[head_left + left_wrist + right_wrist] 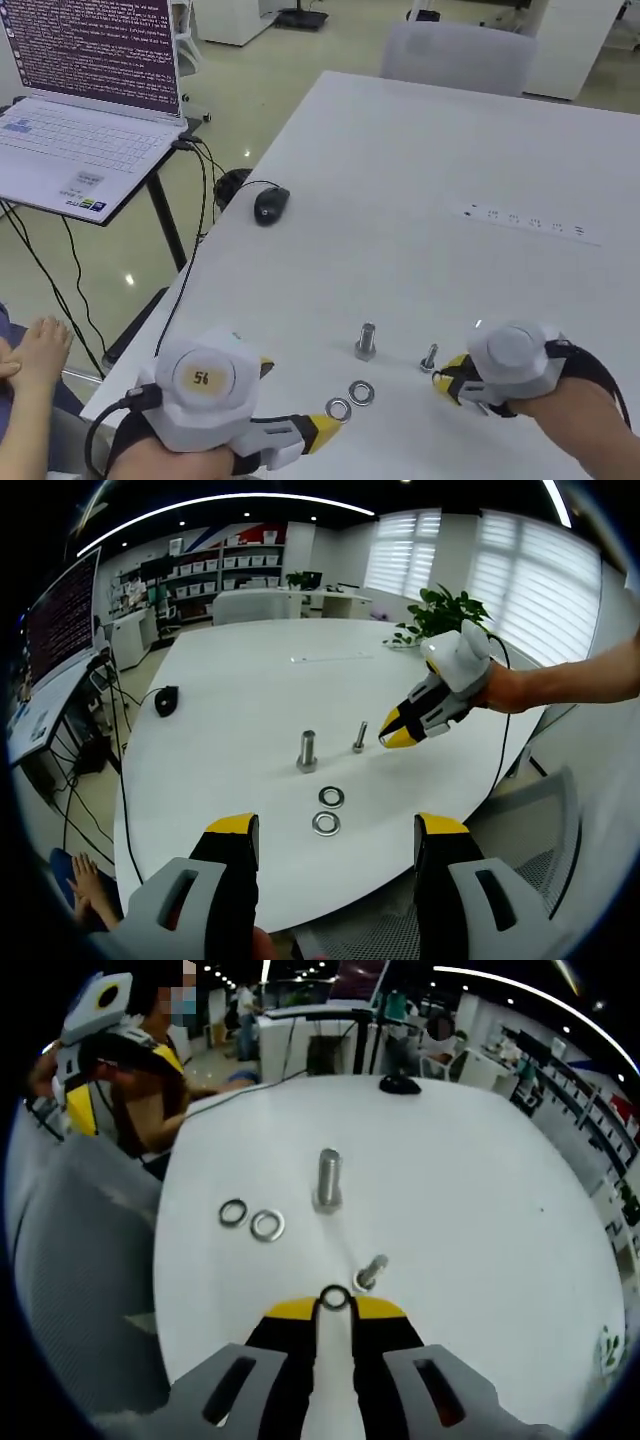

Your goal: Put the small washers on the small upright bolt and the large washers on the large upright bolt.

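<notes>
Since the small washer [335,1298] belongs on the small bolt [372,1272], the right hand-held gripper [335,1310] clamps it alongside; the left hand-held gripper [337,827] hovers, jaws apart.

place: open office, perhaps lab | laptop [90,100] | white desk [440,170] | storage shelves [215,575]
</notes>
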